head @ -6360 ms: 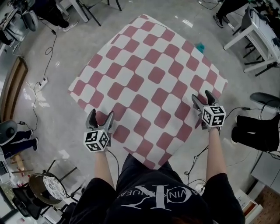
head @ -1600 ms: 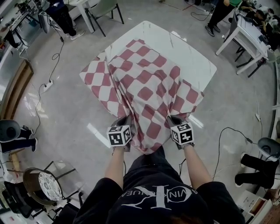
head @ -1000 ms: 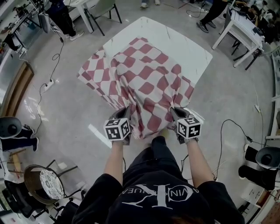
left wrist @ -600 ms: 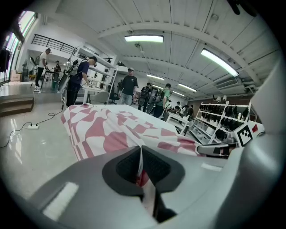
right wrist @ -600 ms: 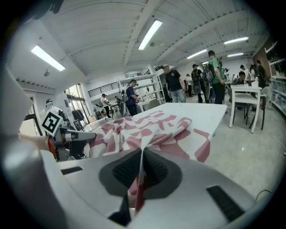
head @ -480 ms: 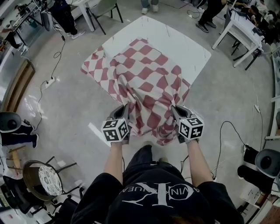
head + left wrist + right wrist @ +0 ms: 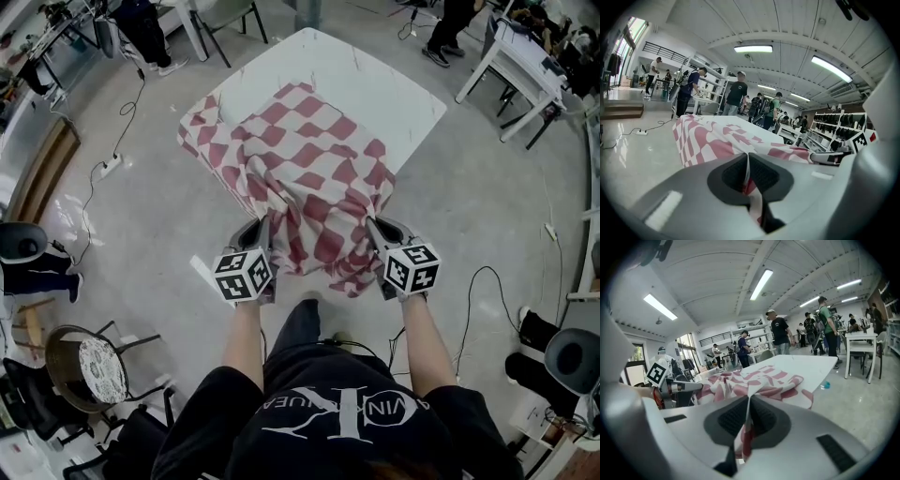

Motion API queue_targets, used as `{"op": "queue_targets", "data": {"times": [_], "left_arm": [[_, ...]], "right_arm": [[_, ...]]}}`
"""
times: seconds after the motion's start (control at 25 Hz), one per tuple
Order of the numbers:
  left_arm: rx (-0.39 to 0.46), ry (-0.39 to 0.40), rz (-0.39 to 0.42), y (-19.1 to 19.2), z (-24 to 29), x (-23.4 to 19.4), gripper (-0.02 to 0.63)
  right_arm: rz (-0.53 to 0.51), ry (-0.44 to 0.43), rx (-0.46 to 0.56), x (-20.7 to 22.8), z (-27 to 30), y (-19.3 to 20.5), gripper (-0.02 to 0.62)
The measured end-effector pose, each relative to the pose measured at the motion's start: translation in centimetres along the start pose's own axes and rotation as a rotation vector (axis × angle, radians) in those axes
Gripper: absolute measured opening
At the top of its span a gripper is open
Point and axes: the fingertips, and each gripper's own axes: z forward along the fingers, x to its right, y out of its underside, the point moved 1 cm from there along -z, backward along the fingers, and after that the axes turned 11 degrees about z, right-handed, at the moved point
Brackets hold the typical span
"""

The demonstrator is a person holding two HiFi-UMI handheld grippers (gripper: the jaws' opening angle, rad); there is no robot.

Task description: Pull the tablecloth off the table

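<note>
A red-checked tablecloth [image 7: 309,178] is clamped at its near edge by the left gripper [image 7: 258,231] and the right gripper [image 7: 380,229], and is bunched half off the white surface [image 7: 361,84].

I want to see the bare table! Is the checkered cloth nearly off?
Roughly halfway. Done: the far part of the white table is bare, and the tablecloth is bunched toward the person. In hand: the left gripper and right gripper are each shut on its near edge. Left: the cloth covers the near part of the table and must be pulled clear.
</note>
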Motion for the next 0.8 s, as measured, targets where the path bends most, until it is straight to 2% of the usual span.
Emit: {"op": "queue_targets", "data": {"times": [0.56,0.8], "left_arm": [[0.049,-0.021,0.014,2.1,-6.6,5.6,0.014],[0.081,-0.052,0.010,2.4,-8.4,6.5,0.014]], "right_arm": [[-0.018,-0.033,0.043,-1.5,-7.4,1.7,0.021],[-0.034,-0.062,0.056,-2.0,-8.9,2.1,0.021]]}}
